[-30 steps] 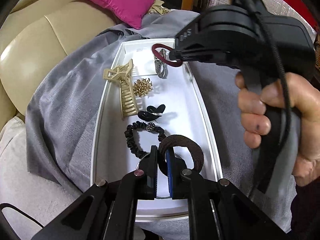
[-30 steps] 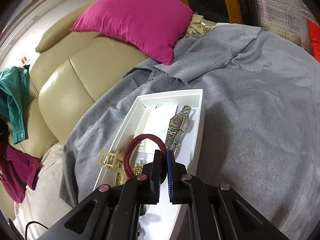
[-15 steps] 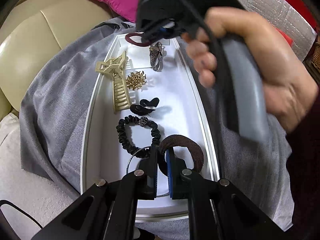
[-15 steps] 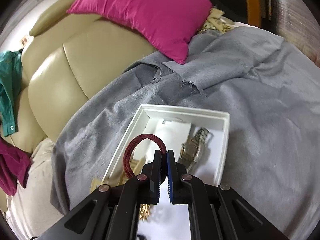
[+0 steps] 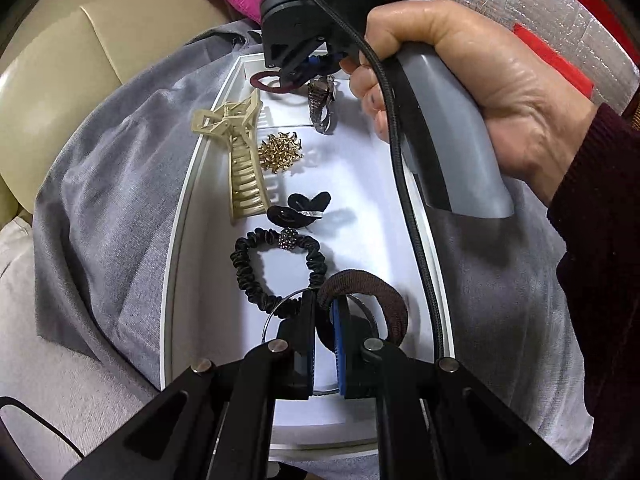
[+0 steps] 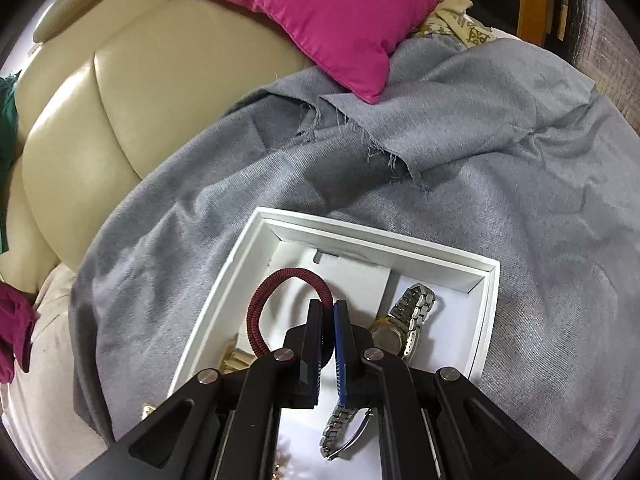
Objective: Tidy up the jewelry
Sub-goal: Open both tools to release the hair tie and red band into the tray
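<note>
A white tray [image 5: 180, 248] lies on grey cloth. My left gripper [image 5: 325, 312] is shut on a brown hair band [image 5: 372, 288] over the tray's near end. My right gripper [image 6: 333, 312] is shut on a dark red hair band [image 6: 272, 296] low over the tray's far end [image 6: 376, 236]; it also shows in the left wrist view [image 5: 298, 76] with the red band [image 5: 266, 84]. In the tray lie a metal watch [image 6: 404, 324] [image 5: 322, 104], a beige claw clip [image 5: 240, 160], a gold brooch [image 5: 280, 152], a black bow [image 5: 300, 208] and a black scrunchie [image 5: 276, 268].
The grey cloth [image 6: 480, 168] covers a beige sofa [image 6: 120, 100] with a pink cushion [image 6: 320, 8]. A thin metal ring [image 5: 272, 320] lies under my left fingers. The hand holding the right gripper [image 5: 480, 80] hangs over the tray's right rim.
My right gripper has carried the red band forward and down to the tray's far end, beside the watch. My left gripper has stayed shut on the brown band.
</note>
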A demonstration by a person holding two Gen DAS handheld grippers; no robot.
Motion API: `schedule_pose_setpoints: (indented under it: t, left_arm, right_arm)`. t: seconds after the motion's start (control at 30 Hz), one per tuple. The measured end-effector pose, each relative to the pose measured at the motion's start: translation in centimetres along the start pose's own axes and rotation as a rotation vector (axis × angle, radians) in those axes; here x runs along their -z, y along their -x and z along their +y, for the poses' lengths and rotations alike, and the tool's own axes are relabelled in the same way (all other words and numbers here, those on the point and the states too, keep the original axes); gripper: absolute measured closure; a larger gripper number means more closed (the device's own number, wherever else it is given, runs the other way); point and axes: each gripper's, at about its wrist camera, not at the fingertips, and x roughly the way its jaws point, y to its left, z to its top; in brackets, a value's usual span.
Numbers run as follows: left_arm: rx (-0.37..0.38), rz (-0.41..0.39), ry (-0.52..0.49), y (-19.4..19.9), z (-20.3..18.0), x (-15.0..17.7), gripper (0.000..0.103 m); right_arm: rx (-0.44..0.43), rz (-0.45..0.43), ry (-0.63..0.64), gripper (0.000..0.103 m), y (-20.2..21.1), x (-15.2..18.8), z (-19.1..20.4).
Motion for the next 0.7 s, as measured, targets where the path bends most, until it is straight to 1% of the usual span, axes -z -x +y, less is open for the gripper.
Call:
schedule_pose_setpoints:
  t: [0.27, 0.33, 0.43, 0.6, 0.7]
  left_arm:
    - [-0.005, 0.0, -0.002, 0.1, -0.1, 0.2, 0.095]
    - [-0.009, -0.001, -0.004, 0.2, -0.1, 0.4, 0.095]
    - [-0.015, 0.0, -0.003, 0.3, -0.2, 0.4, 0.095]
    - [-0.024, 0.0, -0.008, 0.5, -0.5, 0.6, 0.094]
    - [-0.025, 0.0, -0.007, 0.6, -0.6, 0.7, 0.09]
  right_arm:
    - [-0.003, 0.011, -0.044, 0.094, -0.1, -0.2, -0.4]
    - [-0.005, 0.011, -0.05, 0.092, 0.0, -0.2, -0.4]
    - [-0.019, 0.003, -0.07, 0.088, 0.2, 0.0, -0.7]
    - [-0.045, -0.03, -0.086, 0.087, 1.3, 0.4, -0.8]
    - [-0.061, -0.048, -0.093, 0.087, 2.1, 0.5, -0.8]
